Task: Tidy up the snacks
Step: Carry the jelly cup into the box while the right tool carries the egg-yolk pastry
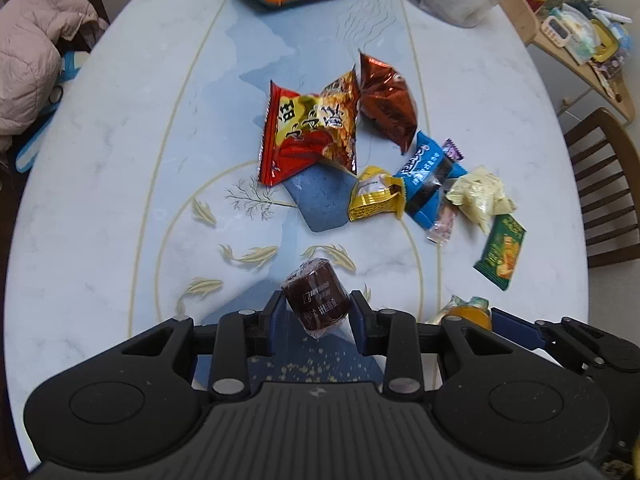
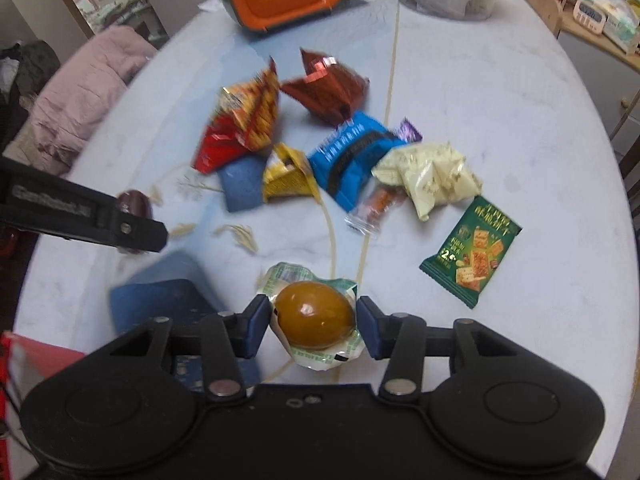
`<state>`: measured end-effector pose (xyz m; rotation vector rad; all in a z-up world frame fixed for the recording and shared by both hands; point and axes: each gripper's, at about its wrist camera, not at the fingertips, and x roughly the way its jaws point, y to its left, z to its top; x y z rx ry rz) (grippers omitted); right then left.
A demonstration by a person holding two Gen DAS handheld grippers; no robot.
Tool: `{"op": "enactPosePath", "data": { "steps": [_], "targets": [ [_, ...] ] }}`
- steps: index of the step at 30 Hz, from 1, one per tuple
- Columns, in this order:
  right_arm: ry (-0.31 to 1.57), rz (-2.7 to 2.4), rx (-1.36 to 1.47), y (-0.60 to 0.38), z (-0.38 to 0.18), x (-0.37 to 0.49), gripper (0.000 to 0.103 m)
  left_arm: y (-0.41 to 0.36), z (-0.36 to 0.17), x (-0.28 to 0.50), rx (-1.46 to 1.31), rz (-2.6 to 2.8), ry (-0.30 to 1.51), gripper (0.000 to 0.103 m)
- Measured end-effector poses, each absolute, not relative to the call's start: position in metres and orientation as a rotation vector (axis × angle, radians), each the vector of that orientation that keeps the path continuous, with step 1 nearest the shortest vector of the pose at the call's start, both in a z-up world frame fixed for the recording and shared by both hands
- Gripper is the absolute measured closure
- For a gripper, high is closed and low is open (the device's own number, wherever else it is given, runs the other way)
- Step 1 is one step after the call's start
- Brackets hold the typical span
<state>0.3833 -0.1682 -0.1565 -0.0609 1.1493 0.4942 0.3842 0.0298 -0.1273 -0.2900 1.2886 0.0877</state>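
Left gripper (image 1: 318, 312) fingers clamp brown roll (image 1: 316, 300); right gripper (image 2: 314, 320) fingers pinch packaged egg (image 2: 316, 314).

Pink jacket (image 1: 36, 60) (crumpled), wooden chair (image 1: 604, 184)

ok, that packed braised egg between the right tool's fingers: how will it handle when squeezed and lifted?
The braised egg looks smooth and rounded under glossy film, so it may slip or rotate between the right tool fingers. The loose wrapper edges look floppy and probably give no firm hold. It seems dense for its size; too hard a squeeze could deform it.
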Motion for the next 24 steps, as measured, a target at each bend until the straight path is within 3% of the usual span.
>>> {"op": "enactPosePath", "data": {
  "steps": [24],
  "targets": [
    [0.937, 0.584, -0.057, -0.165, -0.010, 0.222, 0.056, 0.037, 0.006, 0.224, -0.132, -0.018, 1.152, 0.070]
  ]
}}
